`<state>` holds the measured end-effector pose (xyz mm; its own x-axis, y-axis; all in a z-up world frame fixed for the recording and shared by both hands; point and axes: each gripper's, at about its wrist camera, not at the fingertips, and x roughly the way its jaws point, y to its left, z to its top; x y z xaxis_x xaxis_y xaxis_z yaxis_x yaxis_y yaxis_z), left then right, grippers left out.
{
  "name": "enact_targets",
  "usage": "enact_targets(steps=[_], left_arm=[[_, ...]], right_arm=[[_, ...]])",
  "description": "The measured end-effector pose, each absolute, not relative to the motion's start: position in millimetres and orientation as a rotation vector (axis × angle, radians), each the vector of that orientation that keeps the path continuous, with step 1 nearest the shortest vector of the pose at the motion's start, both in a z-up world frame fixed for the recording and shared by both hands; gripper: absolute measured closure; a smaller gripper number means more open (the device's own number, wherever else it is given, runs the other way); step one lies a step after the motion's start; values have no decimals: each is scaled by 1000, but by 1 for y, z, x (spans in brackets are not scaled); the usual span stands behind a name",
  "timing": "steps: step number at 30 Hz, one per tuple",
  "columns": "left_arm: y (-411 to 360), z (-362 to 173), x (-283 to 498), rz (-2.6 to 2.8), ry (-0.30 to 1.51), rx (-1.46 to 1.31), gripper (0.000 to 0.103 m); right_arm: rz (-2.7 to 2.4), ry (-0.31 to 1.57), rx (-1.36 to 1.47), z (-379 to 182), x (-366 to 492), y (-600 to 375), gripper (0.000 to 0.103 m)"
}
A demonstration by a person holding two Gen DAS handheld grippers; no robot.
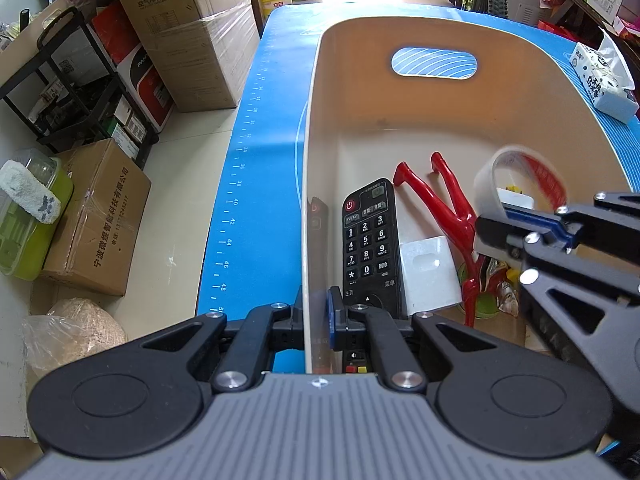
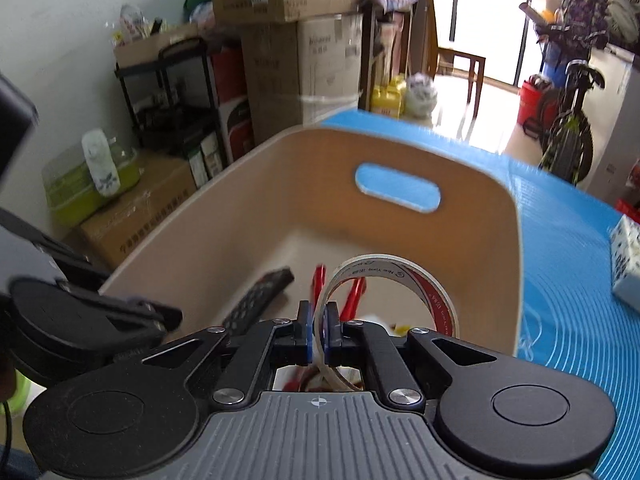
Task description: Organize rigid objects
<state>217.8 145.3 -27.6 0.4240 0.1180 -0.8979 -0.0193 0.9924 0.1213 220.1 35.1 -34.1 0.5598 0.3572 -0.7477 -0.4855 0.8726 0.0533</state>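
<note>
A: What was the left gripper (image 1: 318, 320) doing?

B: Its jaws were clamped on the near left wall of the beige bin (image 1: 312, 128), one finger outside, one inside. The bin stood on a blue mat (image 1: 256, 120).

A: And the right gripper (image 2: 319, 334)?

B: Pinched narrow on the band of a tape roll (image 2: 384, 280), one pad inside the ring and one outside. The roll hung above the bin's interior; in the left wrist view it sat at about three o'clock, with the right gripper reaching in from the edge at four.

A: What lay in the bin?

B: A black remote (image 1: 370, 244) along the left wall, near six o'clock in the left view. Just beside it a white square block (image 1: 430, 276), touching its right edge. A red forked piece (image 1: 444, 208) sprawled toward the middle, its two arms pointing to twelve. Under the roll some small yellow and green bits, too hidden to name.

A: Anything outside the bin?

B: A tissue pack (image 1: 600, 80) on the mat at two o'clock, well apart from the bin.
</note>
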Motion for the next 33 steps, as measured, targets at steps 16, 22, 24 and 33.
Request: enact_targets(steps=[16,22,24,33], left_arm=[[148,-16,214,115,1068,82,75],[137,3,206,121,966,103,29],[134,8,203,117,943,102,27],[114,43,182,119,871,80,26]], right_arm=[[412,702,-104,-2,186,1,26],[370,653,-49,15,173,-22,9],[358,639,-38,22,169,-28,7],[331,617,-11,45,149,-61,5]])
